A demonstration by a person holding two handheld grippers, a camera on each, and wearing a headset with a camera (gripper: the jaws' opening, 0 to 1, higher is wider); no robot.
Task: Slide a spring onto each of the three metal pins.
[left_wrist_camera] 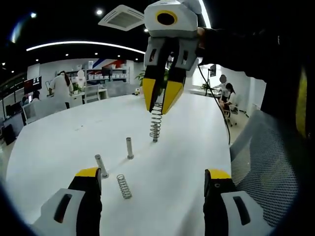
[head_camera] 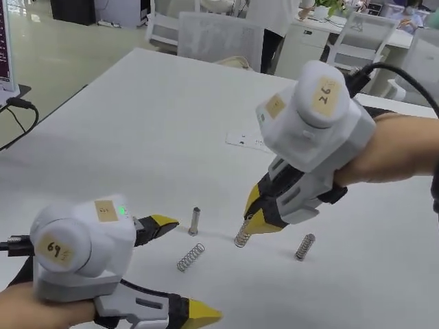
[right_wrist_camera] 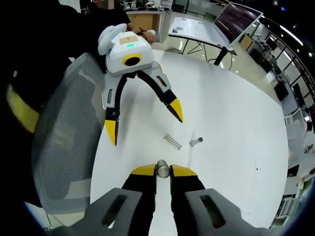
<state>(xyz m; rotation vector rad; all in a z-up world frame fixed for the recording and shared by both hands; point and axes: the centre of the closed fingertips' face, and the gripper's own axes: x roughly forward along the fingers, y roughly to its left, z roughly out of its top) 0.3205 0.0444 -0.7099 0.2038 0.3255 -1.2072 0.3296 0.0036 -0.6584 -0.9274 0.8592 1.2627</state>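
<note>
Where the right gripper (head_camera: 255,221) hangs over the middle of the table (head_camera: 137,123), we note its jaws pinched narrow on the top of a spring (head_camera: 242,234). That spring stands upright with its lower end at the tabletop. We cannot tell whether a pin sits inside it.

Left gripper (head_camera: 186,269): jaws wide, holding nothing, low over the table at 7 o'clock of that spring.

A pin (head_camera: 195,221) stands upright and bare at 9 o'clock of the gripped coil. A second spring (head_camera: 191,256) lies flat near it, at the pin's 6 o'clock. A third spring (head_camera: 305,247) lies apart at 3 o'clock of the gripped one.

In the left gripper view we log a second pin (left_wrist_camera: 101,166), bare, at 10 o'clock of the flat coil, just beside it.
</note>
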